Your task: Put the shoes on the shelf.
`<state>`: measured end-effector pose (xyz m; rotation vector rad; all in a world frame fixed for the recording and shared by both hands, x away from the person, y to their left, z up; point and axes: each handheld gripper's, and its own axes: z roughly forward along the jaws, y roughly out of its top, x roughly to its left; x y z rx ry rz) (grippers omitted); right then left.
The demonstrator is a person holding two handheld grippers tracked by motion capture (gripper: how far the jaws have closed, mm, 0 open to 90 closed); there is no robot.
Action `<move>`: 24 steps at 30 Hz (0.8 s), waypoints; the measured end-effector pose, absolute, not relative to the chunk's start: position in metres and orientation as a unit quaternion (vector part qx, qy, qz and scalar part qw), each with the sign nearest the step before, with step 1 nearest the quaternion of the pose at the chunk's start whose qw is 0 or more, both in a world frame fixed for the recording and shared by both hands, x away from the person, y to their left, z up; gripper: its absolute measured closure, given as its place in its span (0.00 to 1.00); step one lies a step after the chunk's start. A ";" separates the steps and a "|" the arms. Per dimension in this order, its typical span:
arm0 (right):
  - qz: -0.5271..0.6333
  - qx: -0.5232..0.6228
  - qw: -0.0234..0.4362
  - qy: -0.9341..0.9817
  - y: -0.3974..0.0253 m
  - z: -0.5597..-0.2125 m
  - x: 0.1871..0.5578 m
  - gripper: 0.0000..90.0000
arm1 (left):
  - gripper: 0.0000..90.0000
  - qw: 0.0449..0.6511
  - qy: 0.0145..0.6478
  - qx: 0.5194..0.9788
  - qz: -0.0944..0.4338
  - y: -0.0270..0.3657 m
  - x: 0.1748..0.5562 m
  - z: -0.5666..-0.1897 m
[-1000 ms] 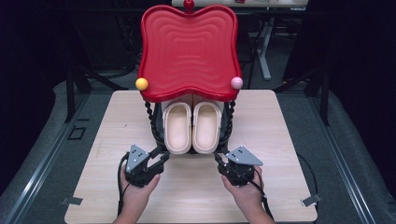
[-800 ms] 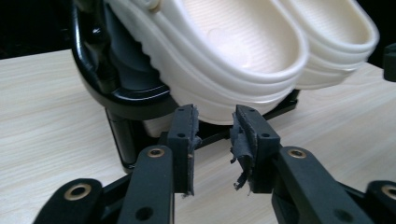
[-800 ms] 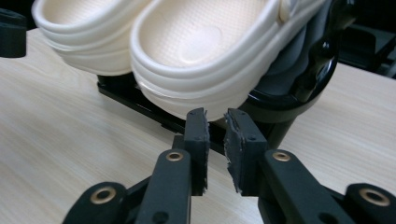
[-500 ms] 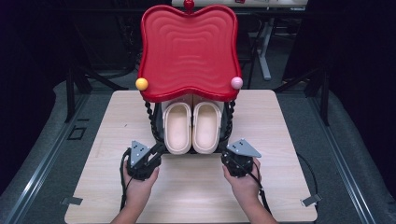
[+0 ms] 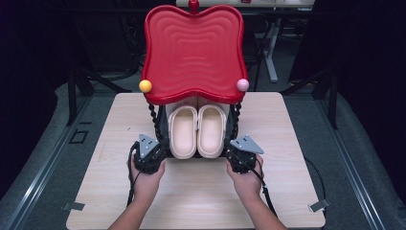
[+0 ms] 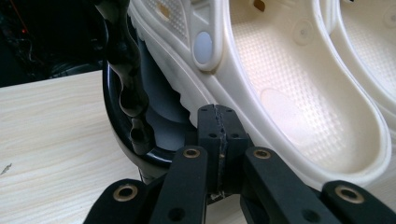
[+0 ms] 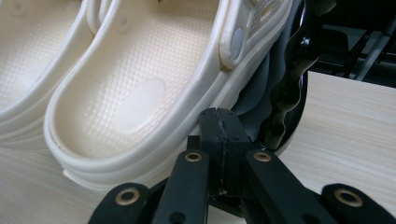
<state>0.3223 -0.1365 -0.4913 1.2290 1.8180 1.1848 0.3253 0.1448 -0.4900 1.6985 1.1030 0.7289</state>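
A pair of cream clogs, left [image 5: 183, 129] and right [image 5: 211, 129], sits on the black lower shelf of a small rack under a wavy red top [image 5: 194, 52]. My left gripper [image 5: 158, 153] is at the shelf's front left corner and my right gripper [image 5: 235, 155] at its front right corner. In the left gripper view the gripper [image 6: 217, 122] is shut, pads flush, against the black shelf rim [image 6: 122, 135] beside the left clog [image 6: 289, 93]. In the right gripper view the gripper [image 7: 218, 125] is shut too, between the right clog [image 7: 135, 88] and a twisted black leg [image 7: 289, 88].
The rack stands mid-table on a light wooden table [image 5: 292, 143]. A yellow ball [image 5: 145, 86] and a pink ball [image 5: 242, 85] cap the red top's front corners. Dark floor and metal stands surround the table. Cables trail back from both grippers.
Both hands have moved forward, which brought the grippers from the open table up to the front corners of the rack's lower shelf. The clogs and rack have not moved.
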 end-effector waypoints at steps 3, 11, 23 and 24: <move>0.451 0.470 0.318 0.689 -0.137 -0.490 0.326 1.00 | 1.00 0.476 0.455 0.691 0.297 0.144 0.329 -0.488; 0.456 0.472 0.322 0.682 -0.135 -0.483 0.334 1.00 | 1.00 0.475 0.454 0.689 0.305 0.141 0.337 -0.479; 0.472 0.450 0.319 0.688 -0.147 -0.477 0.316 0.85 | 0.87 0.493 0.447 0.687 0.291 0.157 0.317 -0.483; 0.472 0.447 0.314 0.692 -0.148 -0.478 0.311 0.84 | 0.85 0.490 0.443 0.692 0.291 0.157 0.312 -0.485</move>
